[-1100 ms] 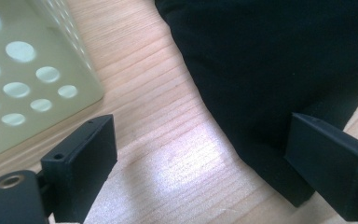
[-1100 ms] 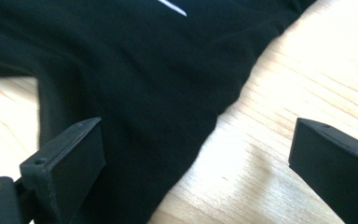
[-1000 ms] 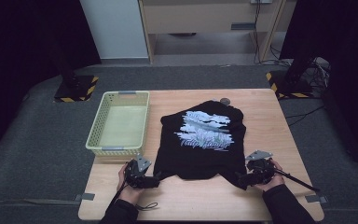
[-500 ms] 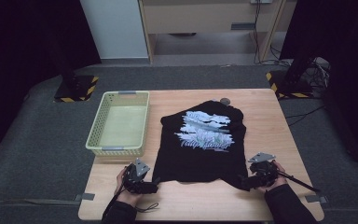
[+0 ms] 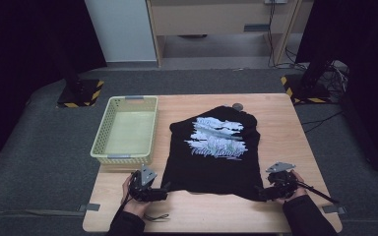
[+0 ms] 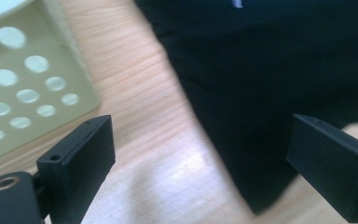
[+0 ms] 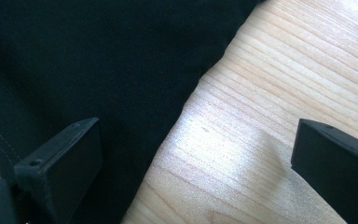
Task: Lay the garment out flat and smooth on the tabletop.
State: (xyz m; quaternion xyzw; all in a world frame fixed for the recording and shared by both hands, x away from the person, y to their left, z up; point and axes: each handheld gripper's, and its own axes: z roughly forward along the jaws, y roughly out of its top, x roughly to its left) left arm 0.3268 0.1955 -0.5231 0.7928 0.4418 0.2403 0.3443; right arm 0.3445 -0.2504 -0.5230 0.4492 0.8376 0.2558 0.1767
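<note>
Black printed cotton T-shirt (image 5: 215,152): laid flat on the light wooden bench (image 5: 285,123), beside a pale yellow perforated plastic basket (image 5: 125,130). Left gripper (image 5: 163,192) and right gripper (image 5: 258,193): both held released, jaws wide apart, at the shirt's near corners.

The T-shirt (image 5: 211,157) is matt black cloth with a stitched hem and a pale printed graphic; the desk (image 5: 280,123) is light wood with a fine straight grain and a soft sheen where the light falls; the basket (image 5: 123,156) is smooth pale yellow-green plastic pierced with round holes; each tool's jaws look like matt black plastic, faintly textured, though the left tool's (image 6: 200,172) view is blurred.
</note>
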